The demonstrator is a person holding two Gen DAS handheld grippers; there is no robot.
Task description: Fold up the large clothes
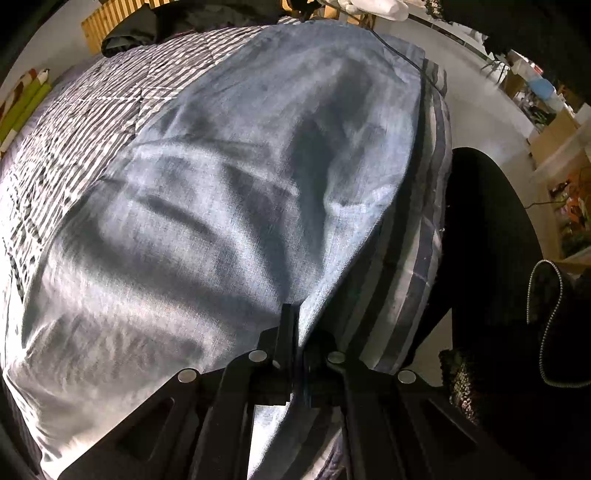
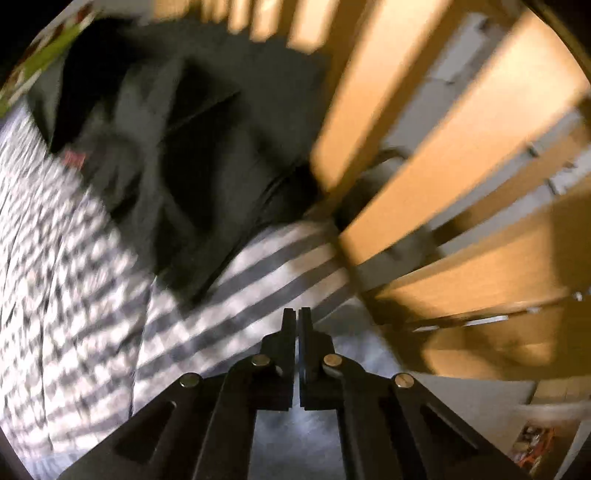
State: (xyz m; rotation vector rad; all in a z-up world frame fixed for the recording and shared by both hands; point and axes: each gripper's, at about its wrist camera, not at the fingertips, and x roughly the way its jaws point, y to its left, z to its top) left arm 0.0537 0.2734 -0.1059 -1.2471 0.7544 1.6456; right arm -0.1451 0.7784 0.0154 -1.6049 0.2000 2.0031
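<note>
Left wrist view: striped bedding (image 1: 74, 155) at upper left. Blue garment (image 1: 229, 192) fills the middle of the frame, rumpled, lying on the bedding and draping toward the lower edge. Left gripper (image 1: 293, 314) at lower centre, clamped on a fold of the garment. Dark clothing of the person (image 1: 491, 258) at right.

Right wrist view, blurred: bedding at left and centre, dark garment (image 2: 177, 155) at upper centre-left. Right gripper (image 2: 297, 317) at lower centre, fingers together, nothing between them. Wooden slats (image 2: 424, 166) at right.

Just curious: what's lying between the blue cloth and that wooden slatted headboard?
In the left wrist view, striped bedding and a dark garment lie between the blue cloth and headboard.
</note>
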